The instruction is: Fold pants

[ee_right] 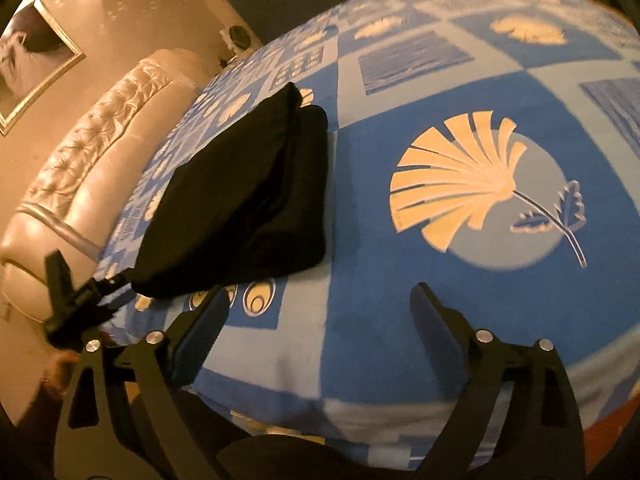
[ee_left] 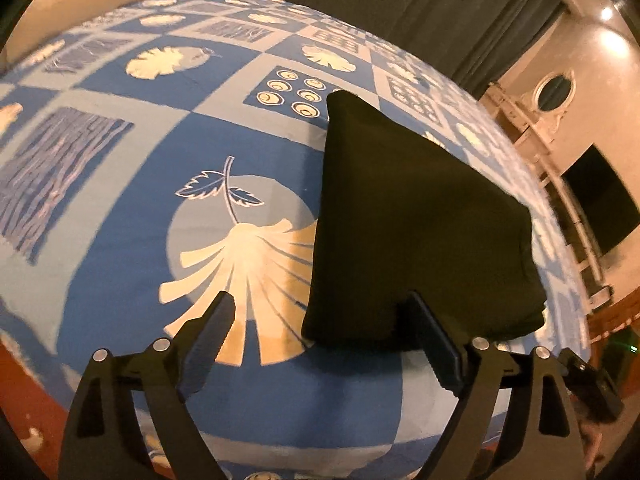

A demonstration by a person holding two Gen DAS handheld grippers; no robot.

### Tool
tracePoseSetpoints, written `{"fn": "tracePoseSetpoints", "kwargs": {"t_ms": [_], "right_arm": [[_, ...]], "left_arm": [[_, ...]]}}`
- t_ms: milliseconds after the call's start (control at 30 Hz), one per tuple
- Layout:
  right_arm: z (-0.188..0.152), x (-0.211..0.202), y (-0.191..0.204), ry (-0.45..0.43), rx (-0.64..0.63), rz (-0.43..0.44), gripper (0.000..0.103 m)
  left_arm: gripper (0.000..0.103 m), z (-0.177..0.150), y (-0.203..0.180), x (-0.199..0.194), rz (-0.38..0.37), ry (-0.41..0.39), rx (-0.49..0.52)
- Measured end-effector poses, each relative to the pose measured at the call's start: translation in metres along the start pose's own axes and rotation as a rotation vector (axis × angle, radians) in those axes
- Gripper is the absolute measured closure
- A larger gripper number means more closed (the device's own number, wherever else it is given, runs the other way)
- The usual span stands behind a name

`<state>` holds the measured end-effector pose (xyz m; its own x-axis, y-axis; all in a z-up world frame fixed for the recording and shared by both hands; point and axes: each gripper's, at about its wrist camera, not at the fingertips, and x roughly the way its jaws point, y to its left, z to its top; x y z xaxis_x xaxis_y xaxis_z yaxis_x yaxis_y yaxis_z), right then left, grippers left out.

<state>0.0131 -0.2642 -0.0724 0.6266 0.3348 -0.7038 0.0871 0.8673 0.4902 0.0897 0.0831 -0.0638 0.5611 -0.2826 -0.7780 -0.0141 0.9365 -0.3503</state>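
Observation:
The black pants [ee_left: 412,224] lie folded into a compact bundle on the blue patterned bedspread [ee_left: 132,216]. My left gripper [ee_left: 320,308] is open, its right finger [ee_left: 434,340] at the bundle's near edge and its left finger over bare bedspread. In the right wrist view the folded pants [ee_right: 248,200] lie left of centre, with stacked layers showing along their right side. My right gripper [ee_right: 320,300] is open and empty over the bedspread [ee_right: 400,304], just right of and nearer than the bundle. The left gripper [ee_right: 76,300] shows at the bundle's near left corner.
A padded cream headboard [ee_right: 80,168] runs along the bed's left side, under a framed picture [ee_right: 32,64] on the wall. Dark curtains [ee_left: 420,4], a white rail [ee_left: 560,200] and a dark screen [ee_left: 600,196] stand beyond the bed. Red floor [ee_left: 24,384] shows below the bed edge.

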Motion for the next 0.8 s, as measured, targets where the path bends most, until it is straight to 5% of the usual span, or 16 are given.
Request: {"fn": "tracePoseSetpoints", "kwargs": {"t_ms": [367, 800], "right_arm": [[-0.031, -0.005, 0.068, -0.084, -0.157, -0.083, 0.008], [-0.041, -0.009, 0.093, -0.102, -0.243, -0.134, 0.008]], "left_arm": [[0.016, -0.017, -0.027, -0.038, 0.198, -0.014, 0.122], [0.016, -0.033, -0.057, -0.068, 0.250, -0.108, 0.218]]}}
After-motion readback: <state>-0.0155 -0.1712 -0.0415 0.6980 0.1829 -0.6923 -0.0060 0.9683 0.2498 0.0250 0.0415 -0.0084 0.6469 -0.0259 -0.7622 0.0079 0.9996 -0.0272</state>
